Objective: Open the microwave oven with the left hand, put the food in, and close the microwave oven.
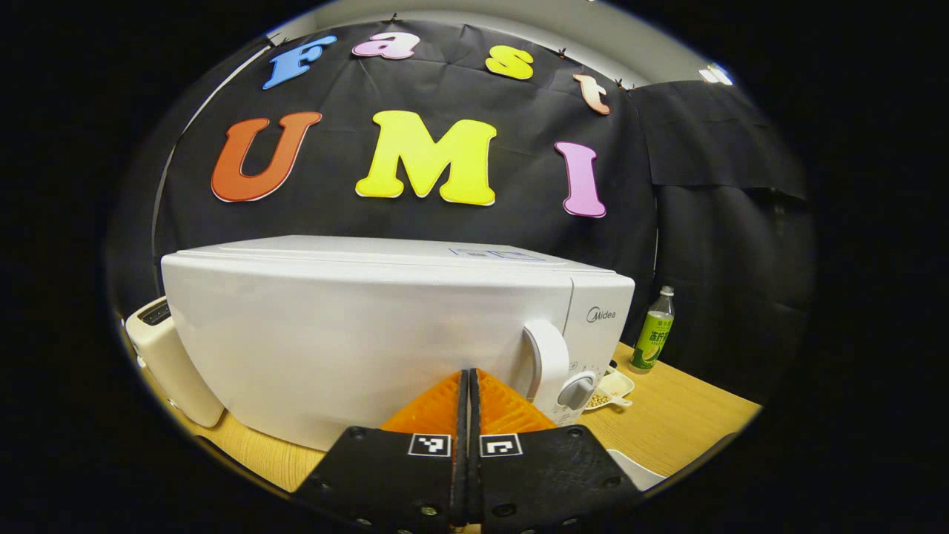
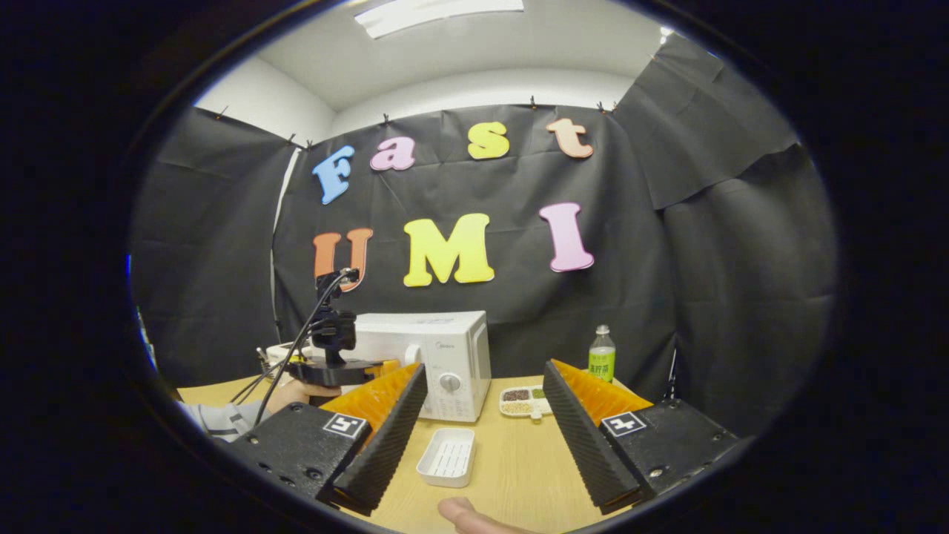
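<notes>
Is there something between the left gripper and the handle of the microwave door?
Nothing visible. In the left gripper view the left gripper, fingers together, points at the closed microwave door, with the handle just right of its tips and only open air between them.

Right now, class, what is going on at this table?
A person holds a gripper in each hand. The left gripper is shut, close to the white microwave, whose door is closed, near its handle. The right gripper hangs open above the wooden table, over a small white tray.
</notes>
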A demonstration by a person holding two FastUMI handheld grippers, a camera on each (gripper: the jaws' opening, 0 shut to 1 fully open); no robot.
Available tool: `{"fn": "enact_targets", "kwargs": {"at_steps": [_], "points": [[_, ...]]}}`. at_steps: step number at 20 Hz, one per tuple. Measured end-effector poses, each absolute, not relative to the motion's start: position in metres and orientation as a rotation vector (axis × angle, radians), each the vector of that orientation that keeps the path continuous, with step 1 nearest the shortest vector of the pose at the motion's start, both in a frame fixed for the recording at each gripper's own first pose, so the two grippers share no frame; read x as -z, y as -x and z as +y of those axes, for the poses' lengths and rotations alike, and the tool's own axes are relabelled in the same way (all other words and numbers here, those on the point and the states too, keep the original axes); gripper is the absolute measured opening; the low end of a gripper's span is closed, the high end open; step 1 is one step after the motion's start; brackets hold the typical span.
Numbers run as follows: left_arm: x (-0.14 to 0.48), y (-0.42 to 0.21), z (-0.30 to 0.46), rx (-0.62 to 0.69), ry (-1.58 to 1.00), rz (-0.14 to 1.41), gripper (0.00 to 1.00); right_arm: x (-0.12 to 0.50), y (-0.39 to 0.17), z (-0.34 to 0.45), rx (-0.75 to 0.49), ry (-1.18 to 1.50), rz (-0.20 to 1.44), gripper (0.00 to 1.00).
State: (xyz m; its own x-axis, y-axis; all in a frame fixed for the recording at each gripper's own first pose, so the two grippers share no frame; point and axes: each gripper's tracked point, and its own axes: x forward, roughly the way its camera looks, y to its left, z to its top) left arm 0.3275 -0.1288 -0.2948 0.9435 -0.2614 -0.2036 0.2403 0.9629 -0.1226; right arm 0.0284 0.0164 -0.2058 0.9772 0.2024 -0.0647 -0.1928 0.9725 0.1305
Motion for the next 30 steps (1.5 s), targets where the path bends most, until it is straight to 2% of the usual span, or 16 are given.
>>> {"fn": "enact_targets", "kwargs": {"at_steps": [4, 5, 12, 13, 14, 15, 16, 17, 18, 19, 20, 21, 22, 25, 26, 30], "points": [[0.275, -0.303, -0.125, 0.216, 0.081, 0.234, 0.0, 0.198, -0.018, 0.015, -0.163, -0.097, 0.094, 1.0], [0.267, -0.294, -0.128, 0.215, 0.082, 0.228, 0.0, 0.197, -0.014, 0.014, -0.152, -0.087, 0.103, 0.91], [0.212, -0.206, -0.134, 0.197, 0.069, 0.214, 0.07, 0.168, 0.017, 0.007, -0.073, -0.045, 0.102, 0.92], [0.205, -0.192, -0.13, 0.181, 0.066, 0.21, 0.1, 0.163, 0.021, 0.005, -0.061, -0.051, 0.103, 1.0], [0.197, -0.179, -0.126, 0.158, 0.065, 0.202, 0.12, 0.158, 0.026, 0.002, -0.049, -0.062, 0.104, 1.0], [0.192, -0.163, -0.122, 0.141, 0.063, 0.206, 0.18, 0.152, 0.031, -0.002, -0.039, -0.073, 0.103, 0.92], [0.186, -0.146, -0.121, 0.134, 0.06, 0.214, 0.15, 0.145, 0.035, -0.007, -0.028, -0.085, 0.1, 0.92], [0.182, -0.135, -0.122, 0.132, 0.053, 0.217, 0.39, 0.138, 0.04, -0.012, -0.015, -0.097, 0.097, 0.92], [0.171, -0.121, -0.119, 0.122, 0.045, 0.205, 0.55, 0.129, 0.043, -0.018, -0.004, -0.107, 0.088, 0.92], [0.158, -0.105, -0.114, 0.115, 0.035, 0.186, 0.83, 0.122, 0.049, -0.023, 0.007, -0.114, 0.076, 0.92], [0.15, -0.09, -0.11, 0.104, 0.025, 0.174, 0.88, 0.114, 0.053, -0.03, 0.02, -0.115, 0.067, 1.0], [0.141, -0.077, -0.104, 0.084, 0.021, 0.165, 0.89, 0.109, 0.058, -0.037, 0.036, -0.114, 0.06, 1.0], [0.134, -0.063, -0.099, 0.069, 0.019, 0.166, 0.98, 0.102, 0.063, -0.043, 0.052, -0.114, 0.05, 0.92], [0.102, -0.024, -0.085, 0.024, -0.002, 0.139, 0.97, 0.084, 0.08, -0.056, 0.08, -0.121, 0.022, 0.91], [0.087, -0.013, -0.082, 0.014, -0.015, 0.111, 0.97, 0.077, 0.085, -0.059, 0.083, -0.122, 0.009, 1.0], [0.051, 0.031, -0.072, -0.004, -0.001, 0.039, 0.97, 0.055, 0.107, -0.067, 0.09, -0.081, -0.038, 1.0]]}}
